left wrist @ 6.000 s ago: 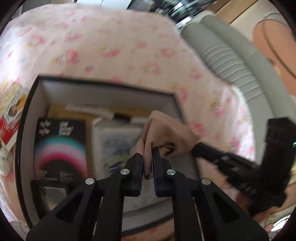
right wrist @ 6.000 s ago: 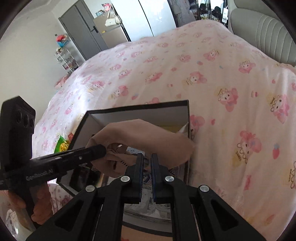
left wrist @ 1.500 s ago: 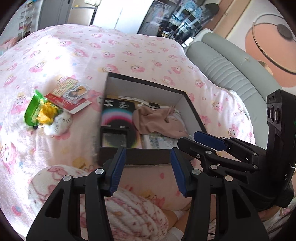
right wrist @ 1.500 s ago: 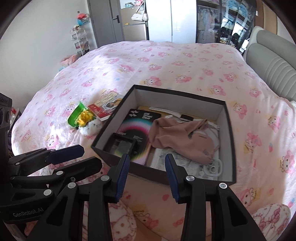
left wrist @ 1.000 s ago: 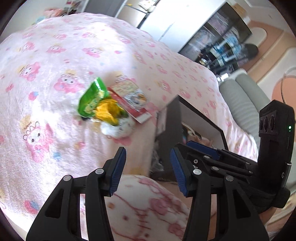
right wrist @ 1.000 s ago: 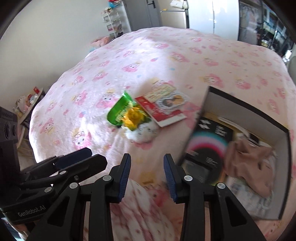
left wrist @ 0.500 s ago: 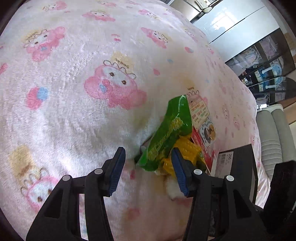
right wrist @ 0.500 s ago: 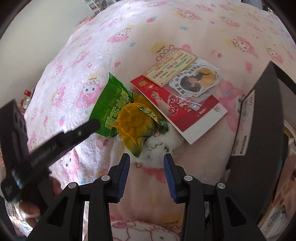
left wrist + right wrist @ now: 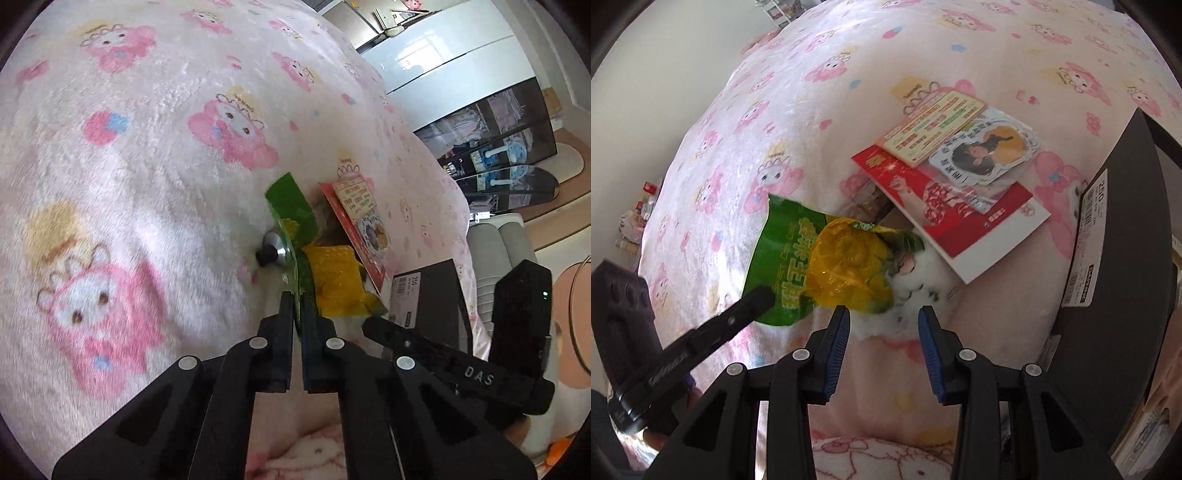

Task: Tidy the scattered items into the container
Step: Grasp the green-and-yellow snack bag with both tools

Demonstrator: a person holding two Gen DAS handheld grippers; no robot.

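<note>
A green and yellow snack bag (image 9: pixel 812 262) lies on the pink printed blanket (image 9: pixel 775 110), partly over a white plush toy (image 9: pixel 916 291). My left gripper (image 9: pixel 297 299) is shut on the bag's near edge (image 9: pixel 295 236); its finger also shows in the right wrist view (image 9: pixel 753 302). My right gripper (image 9: pixel 884 317) is open, its tips on either side of the plush toy. A red and white booklet (image 9: pixel 960 218) with two cards (image 9: pixel 942 125) on it lies just behind. The black box (image 9: pixel 1123 266) stands at the right.
A small silver and black object (image 9: pixel 271 253) pokes out from under the bag in the left wrist view. Grey cushions (image 9: pixel 517 247) lie beyond the box. A bare wall (image 9: pixel 646 74) drops off past the bed's left edge.
Both grippers left the box and came down to the pile on the blanket. My left gripper closed on the green bag's edge. My right gripper moved close to the plush toy, still open.
</note>
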